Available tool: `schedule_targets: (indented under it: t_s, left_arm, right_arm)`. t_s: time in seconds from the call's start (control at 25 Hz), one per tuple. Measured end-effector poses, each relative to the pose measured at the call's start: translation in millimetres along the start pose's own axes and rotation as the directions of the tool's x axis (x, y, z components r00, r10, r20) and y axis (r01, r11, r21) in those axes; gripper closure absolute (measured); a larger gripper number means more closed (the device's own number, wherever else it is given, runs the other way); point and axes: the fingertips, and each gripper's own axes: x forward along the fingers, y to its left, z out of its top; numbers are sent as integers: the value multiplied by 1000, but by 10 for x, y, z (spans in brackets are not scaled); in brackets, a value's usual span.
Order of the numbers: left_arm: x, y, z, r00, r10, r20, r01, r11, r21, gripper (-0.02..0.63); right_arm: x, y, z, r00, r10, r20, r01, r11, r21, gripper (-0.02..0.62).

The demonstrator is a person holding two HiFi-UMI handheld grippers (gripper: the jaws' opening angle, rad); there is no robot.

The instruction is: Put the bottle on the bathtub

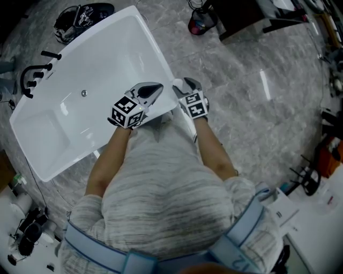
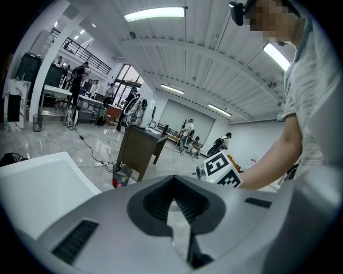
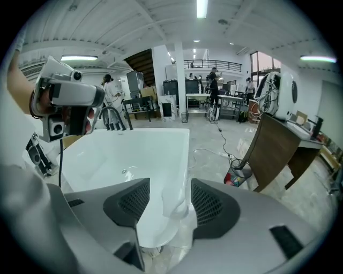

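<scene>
a white bathtub (image 1: 96,64) lies slantwise across the grey marble floor (image 1: 252,107), running from the middle of the head view out toward 10 o'clock, with a black tap (image 1: 32,75) on its rim at 9 o'clock. both tools hover side by side at the tub's near corner, just above the person's striped shirt. the left gripper (image 1: 153,88) has its jaws brought together – in its own view the dark pads meet at their tips (image 2: 174,179), and i can make out nothing caught there. the right gripper (image 1: 185,83) has its jaws well apart (image 3: 170,184); between them shows the white bottle (image 3: 174,203), pale against the equally white tub (image 3: 134,155), at the rim by the near corner. it sits nearer the 3 o'clock pad, and whether it touches that pad i cannot tell – in the head view the bottle cannot be picked out. a dark wooden cabinet (image 1: 252,16) stands at 1 o'clock with a red bin (image 1: 199,22) beside it, well apart from the tub; a dark bag (image 1: 80,16) lies at 11 o'clock beyond the tub's far end.
</scene>
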Motion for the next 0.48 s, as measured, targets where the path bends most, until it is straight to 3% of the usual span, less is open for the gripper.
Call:
schedule_targets:
  t_s: [0.48]
  left_arm:
    - [41,-106,179,998,-42,38,42,999,5,603]
  right_arm:
    - [-507,8,326,990,-12,139,7,999,36,380]
